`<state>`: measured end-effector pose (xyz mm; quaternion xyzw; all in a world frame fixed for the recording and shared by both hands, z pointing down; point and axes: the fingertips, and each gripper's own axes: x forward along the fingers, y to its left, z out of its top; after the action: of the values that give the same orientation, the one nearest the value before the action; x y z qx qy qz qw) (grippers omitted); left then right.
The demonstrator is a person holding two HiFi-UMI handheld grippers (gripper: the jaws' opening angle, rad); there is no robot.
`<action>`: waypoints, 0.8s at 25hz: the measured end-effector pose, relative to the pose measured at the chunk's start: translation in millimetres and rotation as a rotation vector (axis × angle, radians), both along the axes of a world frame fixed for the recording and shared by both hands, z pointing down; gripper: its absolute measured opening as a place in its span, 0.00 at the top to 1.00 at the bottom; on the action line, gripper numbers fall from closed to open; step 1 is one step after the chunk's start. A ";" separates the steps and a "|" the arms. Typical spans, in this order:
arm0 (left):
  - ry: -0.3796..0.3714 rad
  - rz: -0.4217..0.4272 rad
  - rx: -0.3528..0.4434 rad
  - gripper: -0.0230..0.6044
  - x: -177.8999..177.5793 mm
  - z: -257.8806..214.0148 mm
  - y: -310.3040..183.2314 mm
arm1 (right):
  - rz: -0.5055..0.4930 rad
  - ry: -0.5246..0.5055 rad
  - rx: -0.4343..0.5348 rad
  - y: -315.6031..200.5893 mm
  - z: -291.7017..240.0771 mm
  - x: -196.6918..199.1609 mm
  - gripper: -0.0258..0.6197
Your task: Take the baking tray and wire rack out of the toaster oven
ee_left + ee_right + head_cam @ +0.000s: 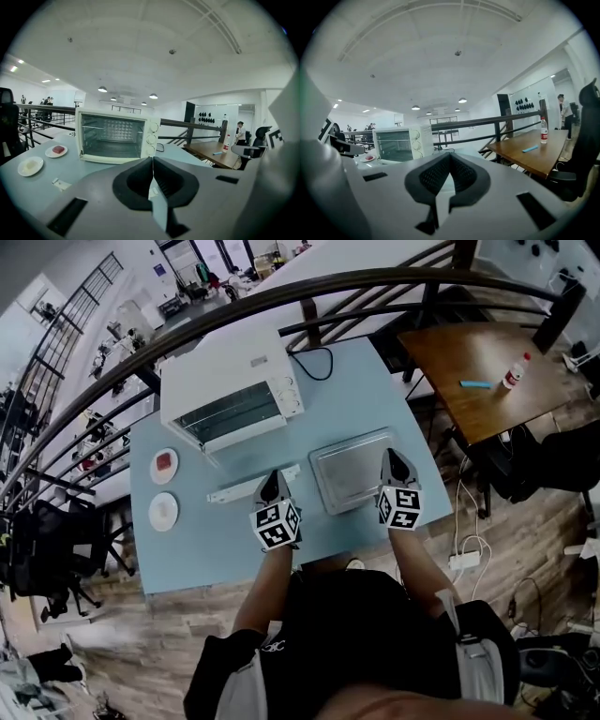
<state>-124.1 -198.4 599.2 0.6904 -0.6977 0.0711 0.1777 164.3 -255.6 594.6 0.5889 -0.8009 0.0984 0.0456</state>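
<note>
the left hand-held gripper [152, 161] and the right hand-held gripper [449, 158] are both showing their jaws pressed together with nothing between them, and both are hanging over the near side of the table [211, 545]. the baking tray [354, 470] is lying flat on the table, outside the toaster oven [230, 381] and just ahead of the right hand-held gripper. a pale narrow strip [253, 486] is lying ahead of the left one, but i am not managing to tell whether it is the wire rack. a thin bar is crossing the oven cavity in the left gripper view, so a rack may be sitting inside. if so, closed jaws going in would only be nudging it, and pulling it out crooked would be catching it on the dropped door [246, 434]. a low sweep is also risking pushing the tray toward the table edge, or clipping the plate with a red piece [164, 463] or the pale plate [163, 511].
</note>
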 end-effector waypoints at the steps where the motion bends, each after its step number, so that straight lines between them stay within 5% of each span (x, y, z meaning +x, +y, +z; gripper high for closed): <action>1: -0.005 -0.010 0.013 0.94 -8.1 -6.8 1.5 | -0.015 -0.003 0.012 -1.3 -5.9 -8.8 0.98; 13: -0.012 -0.142 0.084 0.94 -126.9 -59.0 34.5 | -0.198 -0.070 0.109 -14.1 -64.9 -149.6 0.98; 20: -0.106 -0.156 0.152 0.94 -177.4 -89.8 47.5 | -0.288 -0.086 0.144 -16.7 -83.2 -220.3 0.98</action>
<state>-301.6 -151.0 509.4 0.6408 -0.7611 0.0403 0.0925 -56.0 -272.3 511.3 0.4648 -0.8833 0.0583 -0.0177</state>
